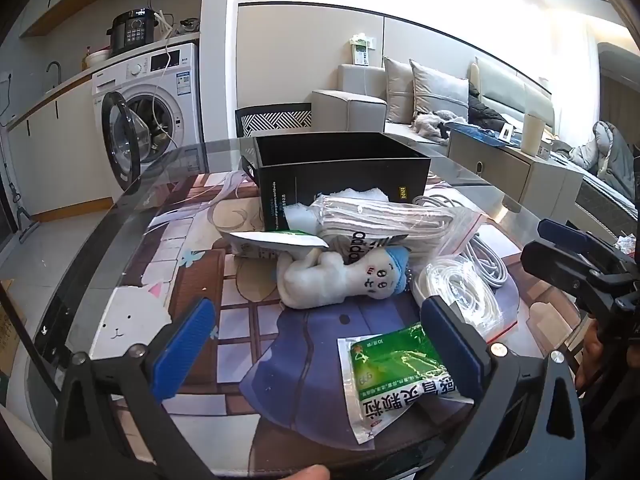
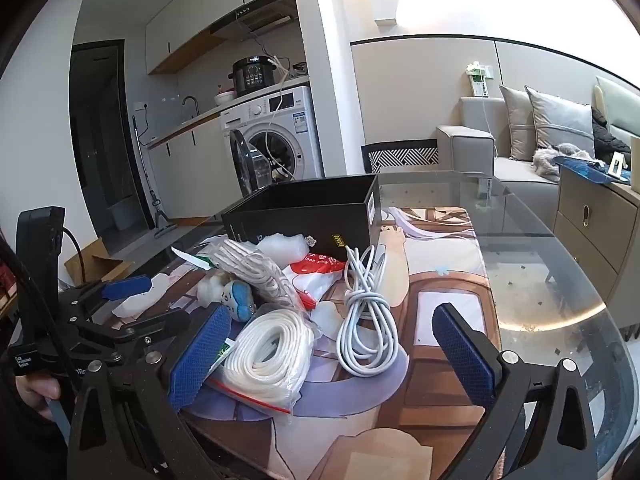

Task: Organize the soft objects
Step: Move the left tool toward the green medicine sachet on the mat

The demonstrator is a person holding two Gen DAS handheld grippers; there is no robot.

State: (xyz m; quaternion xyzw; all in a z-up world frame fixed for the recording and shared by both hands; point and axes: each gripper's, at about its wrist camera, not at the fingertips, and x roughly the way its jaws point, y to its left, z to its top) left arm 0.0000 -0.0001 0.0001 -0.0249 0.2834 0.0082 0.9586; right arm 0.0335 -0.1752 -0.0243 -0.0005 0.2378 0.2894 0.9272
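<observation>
Only rightward: grey cable (image 2: 366,320) beside bagged white cord (image 2: 268,354).

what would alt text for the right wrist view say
The open right gripper hovers over a bagged white rope coil and a knotted grey cable on a glass table, with an open black box behind.

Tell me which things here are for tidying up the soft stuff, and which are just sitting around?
For the job:
- white plush toy
- bagged white rope coil
- grey cable bundle
- green sachet
- black box, open on top
- left gripper and right gripper, both open

Just sitting around:
- washing machine
- sofa
- pressure cooker
</observation>
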